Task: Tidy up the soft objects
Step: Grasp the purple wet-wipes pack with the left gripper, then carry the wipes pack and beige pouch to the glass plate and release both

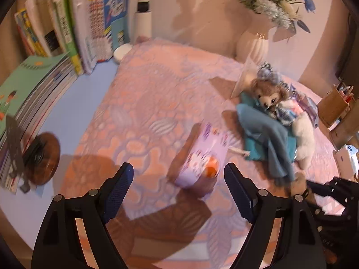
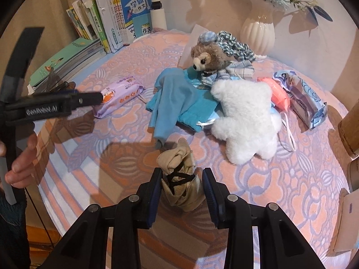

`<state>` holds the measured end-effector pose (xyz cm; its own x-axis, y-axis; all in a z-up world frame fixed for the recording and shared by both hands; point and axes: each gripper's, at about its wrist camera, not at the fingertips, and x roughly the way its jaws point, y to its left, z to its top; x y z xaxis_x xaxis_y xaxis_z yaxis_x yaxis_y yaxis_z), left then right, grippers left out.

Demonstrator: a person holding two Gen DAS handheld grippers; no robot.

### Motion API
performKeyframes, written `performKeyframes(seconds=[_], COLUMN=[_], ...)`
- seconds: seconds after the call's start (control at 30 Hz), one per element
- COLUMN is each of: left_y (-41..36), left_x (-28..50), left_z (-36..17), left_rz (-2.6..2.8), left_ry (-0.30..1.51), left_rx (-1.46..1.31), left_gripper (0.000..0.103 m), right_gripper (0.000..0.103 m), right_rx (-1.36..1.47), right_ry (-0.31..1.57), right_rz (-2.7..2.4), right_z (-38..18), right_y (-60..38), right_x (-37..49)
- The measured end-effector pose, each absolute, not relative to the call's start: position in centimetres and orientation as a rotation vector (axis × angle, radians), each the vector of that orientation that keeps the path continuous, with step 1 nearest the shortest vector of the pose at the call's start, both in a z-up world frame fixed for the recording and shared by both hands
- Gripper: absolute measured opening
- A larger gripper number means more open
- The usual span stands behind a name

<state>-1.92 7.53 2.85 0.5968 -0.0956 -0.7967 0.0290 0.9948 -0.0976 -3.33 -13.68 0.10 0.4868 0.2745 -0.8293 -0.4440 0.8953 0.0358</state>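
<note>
A purple wipes pack [image 1: 202,157] lies on the pink patterned towel [image 1: 157,89], just beyond my left gripper [image 1: 179,179]. That gripper is open, with nothing between its fingers. In the right wrist view the left gripper [image 2: 89,99] hangs over the same pack [image 2: 119,98]. My right gripper [image 2: 182,177] is shut on a beige cloth bundle [image 2: 179,157] tied with a black band; both pads touch its sides. Behind it lie a blue cloth [image 2: 175,94], a white plush [image 2: 246,116], a brown bear plush [image 2: 208,58] and a pink soft item [image 2: 278,92].
Books [image 2: 101,22] stand and lie stacked at the back left. A white vase [image 2: 258,29] with flowers stands at the back. A blue tissue pack [image 2: 303,98] and mask loops [image 2: 289,134] lie at the right. A person's hand [image 2: 20,165] holds the left gripper.
</note>
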Motion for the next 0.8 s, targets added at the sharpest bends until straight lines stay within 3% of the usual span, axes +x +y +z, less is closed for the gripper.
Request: performKeyframes(seconds=[0.1,0.17,0.2,0.27,0.33,0.4,0.43,0.5,0.57,0.8], left_y=[6.4,6.0,5.9,5.8,5.8,6.2,6.5,7.1,7.2,5.2], left_x=[-0.3,0.6,0.9,0.8,0.4,0.2,0.1,-0.3,-0.9,-3.1], left_z=[2.0,1.1,0.6,0.5,0.8,1.1,1.2,1.5,1.9,5.2], left_rz=[-0.116,-0.130,-0.143,-0.132,-0.123,-0.127,-0.131,-0.130,-0.132,-0.182], left_ry=[0.938,0.963,0.972,0.961,0.942,0.940,0.943,0.934,0.919,0.848], left_rx=[-0.034,-0.023,-0.027,-0.014,-0.010,-0.045,-0.070,-0.103,-0.111,-0.106], left_gripper=[0.081,0.079,0.068,0.060,0.040,0.036,0.036,0.036,0.036,0.036], right_gripper=[0.040,0.059,0.059,0.059,0.059,0.059,0.058,0.040,0.033,0.032], right_rx=[-0.174,-0.170,-0.176,-0.180,-0.174,-0.165,-0.164,-0.173,-0.214,-0.163], right_ry=[0.985,0.986,0.979,0.979,0.980,0.971,0.967,0.971,0.960,0.874], right_rz=[0.455,0.455,0.457,0.467,0.476,0.487,0.487,0.485,0.462,0.439], right_z=[0.0,0.1,0.1,0.1,0.0,0.0,0.0,-0.2,-0.3,3.0], right_y=[-14.1,-14.3,-14.6,-14.9,-15.0,-15.0,-14.8,-14.2,-13.4,-14.7], right_x=[-3.0,-3.0,-3.2,-3.4,-3.5,-3.7,-3.7,-3.7,-3.9,-4.7])
